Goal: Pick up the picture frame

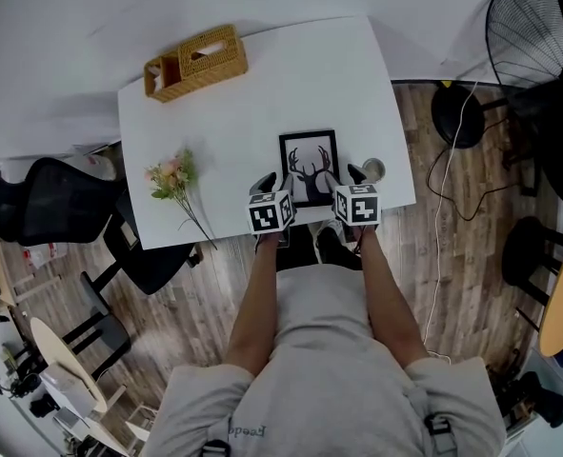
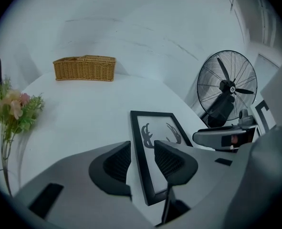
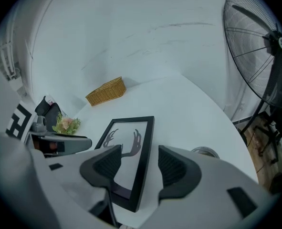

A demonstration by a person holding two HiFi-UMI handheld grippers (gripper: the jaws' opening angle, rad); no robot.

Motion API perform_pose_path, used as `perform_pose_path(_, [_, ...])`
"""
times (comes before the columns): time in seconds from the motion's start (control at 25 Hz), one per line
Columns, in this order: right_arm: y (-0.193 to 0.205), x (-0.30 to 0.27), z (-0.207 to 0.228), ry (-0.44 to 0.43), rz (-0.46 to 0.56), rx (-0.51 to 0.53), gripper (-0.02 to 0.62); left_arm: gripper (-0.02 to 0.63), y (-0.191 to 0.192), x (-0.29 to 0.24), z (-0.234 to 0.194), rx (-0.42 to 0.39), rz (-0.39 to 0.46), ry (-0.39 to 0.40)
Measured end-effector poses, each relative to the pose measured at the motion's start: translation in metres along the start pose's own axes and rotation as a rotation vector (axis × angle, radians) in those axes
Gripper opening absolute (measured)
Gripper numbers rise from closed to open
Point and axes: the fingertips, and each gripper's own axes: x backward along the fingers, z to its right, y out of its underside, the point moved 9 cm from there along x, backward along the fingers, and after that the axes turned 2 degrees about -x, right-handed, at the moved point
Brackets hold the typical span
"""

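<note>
A black picture frame (image 1: 309, 165) with a deer-antler print lies flat on the white table (image 1: 252, 103), close to its near edge. My left gripper (image 1: 273, 185) is at the frame's left side. In the left gripper view the frame (image 2: 156, 124) has its left rail between the jaws of the left gripper (image 2: 141, 159), which stand open with gaps on both sides. My right gripper (image 1: 346, 177) is at the frame's right side. In the right gripper view the frame (image 3: 124, 140) has its right rail between the open jaws of the right gripper (image 3: 140, 163), pads apart from it.
A wicker basket (image 1: 196, 63) sits at the table's far left corner. A bunch of flowers (image 1: 173, 177) lies left of the frame. A small round metal thing (image 1: 373, 169) rests just right of the frame. A standing fan (image 1: 538, 55) is off to the right, a black chair (image 1: 52, 203) to the left.
</note>
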Motion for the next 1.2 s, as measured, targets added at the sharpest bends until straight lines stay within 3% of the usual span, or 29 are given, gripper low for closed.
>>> perform_pose_path(0.24, [0.001,-0.009,0.002,0.024,-0.012,-0.028,0.239,0.193,0.000,-0.005,-0.003,-0.026,-0.016,-0.034])
perform_pose_path(0.72, [-0.004,-0.019,-0.002,0.058,-0.036,-0.030,0.239,0.192,-0.011,-0.018,0.000,-0.046,-0.033,-0.012])
perform_pose_path(1.2, [0.008,-0.032,0.002,0.090,-0.058,-0.037,0.183,0.193,0.005,-0.035,-0.002,0.037,-0.058,-0.021])
